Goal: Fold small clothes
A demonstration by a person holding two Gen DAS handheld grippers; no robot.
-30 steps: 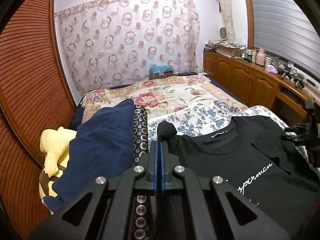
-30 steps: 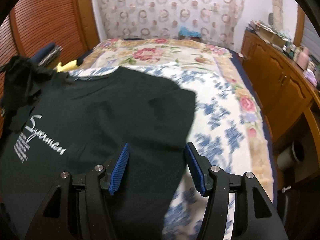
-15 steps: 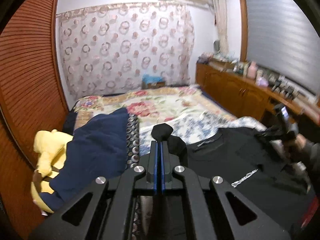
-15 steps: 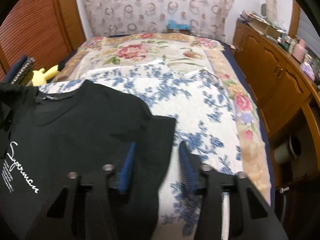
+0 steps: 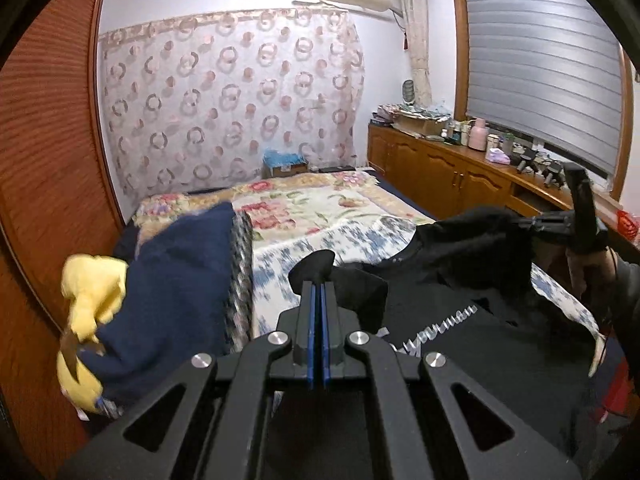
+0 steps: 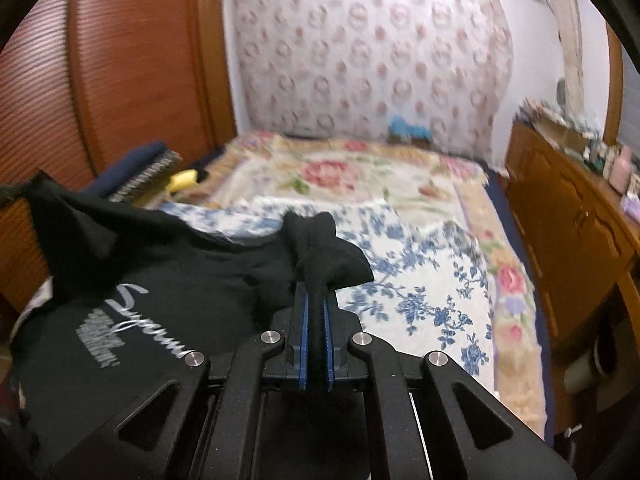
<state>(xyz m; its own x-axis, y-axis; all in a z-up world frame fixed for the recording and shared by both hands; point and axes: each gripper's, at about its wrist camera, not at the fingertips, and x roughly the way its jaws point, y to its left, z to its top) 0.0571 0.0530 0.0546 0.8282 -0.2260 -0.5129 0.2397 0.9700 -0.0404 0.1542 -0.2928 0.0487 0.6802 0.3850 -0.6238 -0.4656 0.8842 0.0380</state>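
Left wrist view: the left hand-held gripper pinches the black T-shirt at 12 o'clock, over the bed. Right wrist view: the right hand-held gripper clamps its other shoulder; keep both level and taut, I'd judge.

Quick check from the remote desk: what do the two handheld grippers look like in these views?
Both match: the left gripper and right gripper have matte black angular bodies with triangular cut-outs, round silver bolt heads, and narrow black fingers faced with blue ribbed pads. No cables or markings show. A dark sleeve covers the person's right arm.
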